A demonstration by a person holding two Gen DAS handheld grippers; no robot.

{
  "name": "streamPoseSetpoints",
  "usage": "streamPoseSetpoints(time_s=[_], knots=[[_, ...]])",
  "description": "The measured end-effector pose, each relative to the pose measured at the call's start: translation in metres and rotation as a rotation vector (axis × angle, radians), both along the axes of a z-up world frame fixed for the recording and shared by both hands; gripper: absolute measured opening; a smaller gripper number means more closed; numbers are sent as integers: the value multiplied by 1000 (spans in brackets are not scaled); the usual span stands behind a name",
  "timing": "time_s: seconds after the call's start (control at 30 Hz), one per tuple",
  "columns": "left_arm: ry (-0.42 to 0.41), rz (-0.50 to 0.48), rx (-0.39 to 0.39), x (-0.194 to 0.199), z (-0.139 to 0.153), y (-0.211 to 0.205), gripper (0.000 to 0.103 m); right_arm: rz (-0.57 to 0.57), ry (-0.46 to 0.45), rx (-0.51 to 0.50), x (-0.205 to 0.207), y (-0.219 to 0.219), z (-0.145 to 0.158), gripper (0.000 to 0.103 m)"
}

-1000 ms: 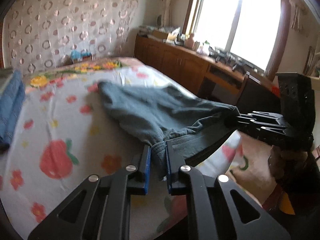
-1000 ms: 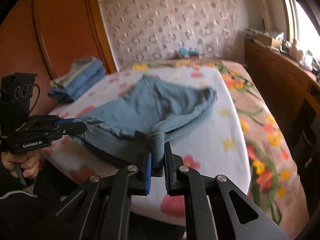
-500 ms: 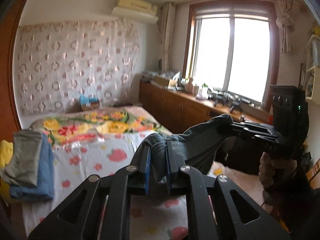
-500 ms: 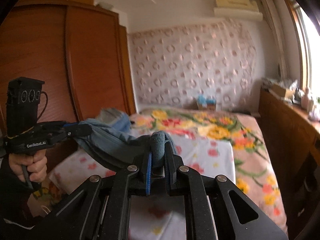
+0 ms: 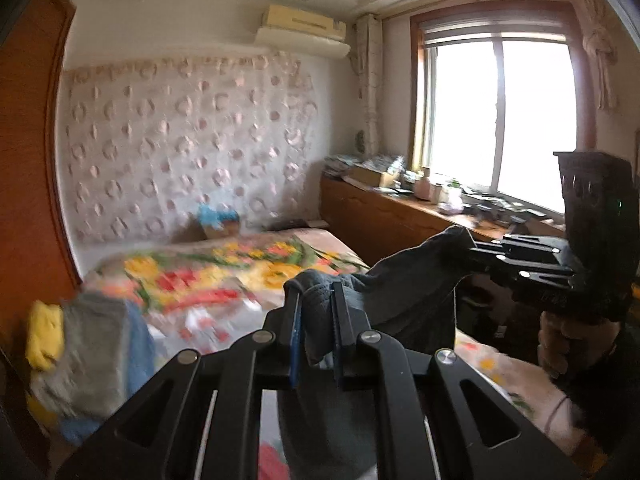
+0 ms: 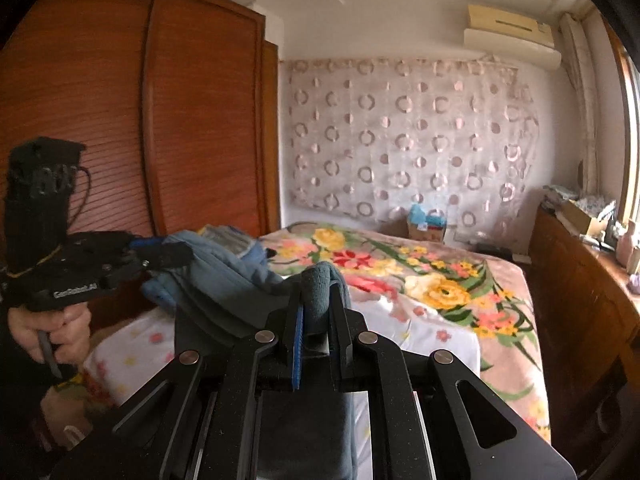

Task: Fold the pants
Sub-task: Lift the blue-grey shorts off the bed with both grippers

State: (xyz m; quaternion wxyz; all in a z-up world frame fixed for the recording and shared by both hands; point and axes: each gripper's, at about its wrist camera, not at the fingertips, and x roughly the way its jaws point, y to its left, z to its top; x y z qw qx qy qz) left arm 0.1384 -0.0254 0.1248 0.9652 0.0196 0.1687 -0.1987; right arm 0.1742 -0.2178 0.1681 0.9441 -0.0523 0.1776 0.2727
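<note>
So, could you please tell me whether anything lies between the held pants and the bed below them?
Nothing visible does. The pants hang from the left gripper and right gripper over open floral bed; the folded stack sits aside.

Bright window (image 5: pixel 500 120) (daylit), wooden wardrobe (image 6: pixel 160 120).

Floral bed (image 6: pixel 460 292), folded clothes stack (image 5: pixel 86 356), wood wardrobe (image 6: pixel 160 120), AC unit (image 5: pixel 304 32) by window (image 5: pixel 500 120).
</note>
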Motion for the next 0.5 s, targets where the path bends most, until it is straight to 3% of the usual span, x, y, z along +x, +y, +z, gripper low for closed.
streamPoseSetpoints(time_s=[0.1, 0.2, 0.5], knots=[[-35, 16, -19, 3, 13, 5, 9, -26, -27, 11, 14, 1, 12, 8], [-13, 25, 16, -4, -2, 9, 9, -24, 0, 13, 13, 3, 3, 7], [271, 13, 29, -34, -116, 16, 9, 21, 262, -29, -16, 8, -119, 8]])
